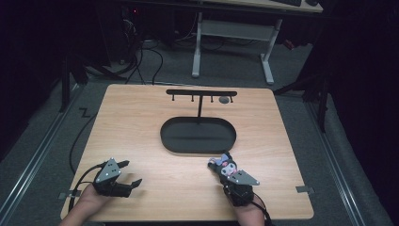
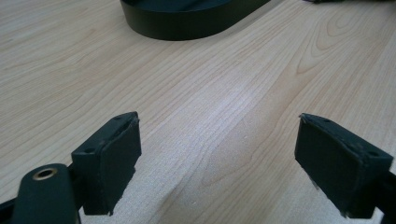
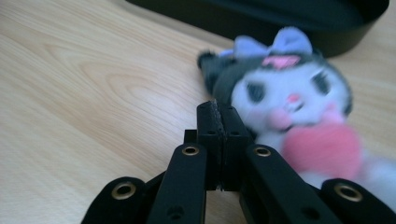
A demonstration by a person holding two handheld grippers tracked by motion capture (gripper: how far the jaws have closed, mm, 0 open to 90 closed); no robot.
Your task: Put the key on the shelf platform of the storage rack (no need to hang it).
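A small plush toy with a white face, dark ears, a purple bow and a pink heart lies on the table just right of my right gripper's tips. In the right gripper view the jaws are pressed together, and the plush toy shows blurred close behind and to their right. Whether a thin cord is pinched between them I cannot tell. My left gripper rests near the table's front left. Its pads stand wide apart over bare wood.
A black oval base sits mid-table, with a thin post rising to a crossbar with hooks. A small grey round thing is at the bar's right end. Beyond the table stands a white desk frame.
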